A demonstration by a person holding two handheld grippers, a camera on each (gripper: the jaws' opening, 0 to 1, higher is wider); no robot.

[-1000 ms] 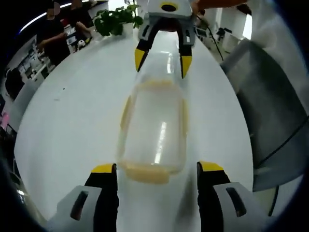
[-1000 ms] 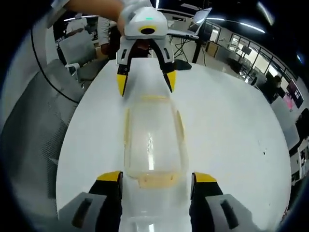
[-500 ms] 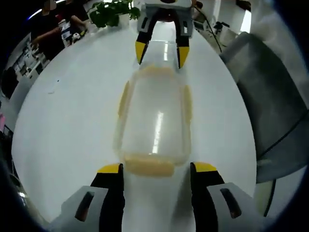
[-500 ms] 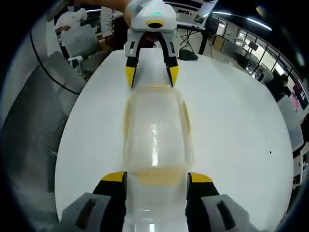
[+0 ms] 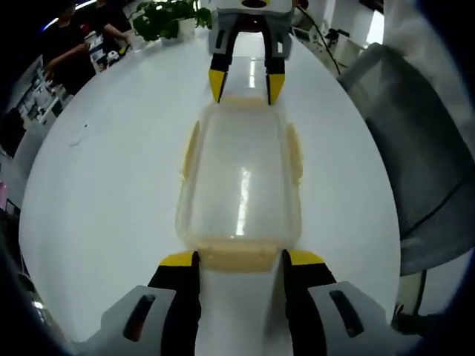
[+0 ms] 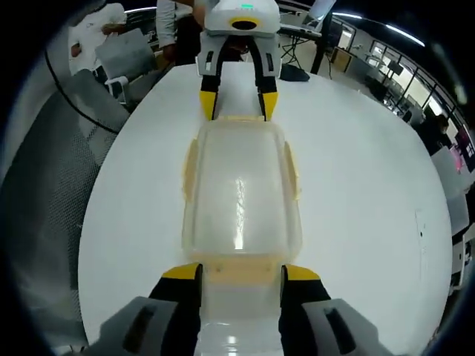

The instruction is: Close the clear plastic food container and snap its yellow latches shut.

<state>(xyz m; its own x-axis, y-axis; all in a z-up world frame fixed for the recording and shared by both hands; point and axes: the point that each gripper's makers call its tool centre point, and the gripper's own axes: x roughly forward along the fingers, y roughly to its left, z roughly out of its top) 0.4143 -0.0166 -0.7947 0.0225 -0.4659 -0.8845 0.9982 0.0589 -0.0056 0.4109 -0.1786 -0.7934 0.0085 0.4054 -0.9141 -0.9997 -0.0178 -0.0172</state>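
The clear plastic container (image 5: 241, 174) (image 6: 239, 189) lies lengthwise on the white table (image 5: 104, 163) (image 6: 356, 193), lid on top. Pale yellow latches run along its sides (image 5: 191, 148) (image 6: 291, 167) and ends. My left gripper (image 5: 241, 261) is open, its yellow-tipped jaws standing on either side of the near end latch (image 5: 241, 256). At the opposite end, my right gripper (image 6: 241, 273) is open around the other end latch (image 6: 241, 268) in the same way. Each shows at the far end of the other's view: the right gripper (image 5: 245, 87), the left gripper (image 6: 238, 102).
A grey mesh chair (image 5: 419, 148) (image 6: 52, 170) stands beside the table. A potted plant (image 5: 167, 18) sits at the table's far end. People stand at desks behind it (image 5: 70, 44). Wide bare tabletop lies on both sides of the container.
Both grippers have moved in toward the container's ends and lowered. Their jaws have narrowed until they flank the end latches closely. The container has stayed in place.
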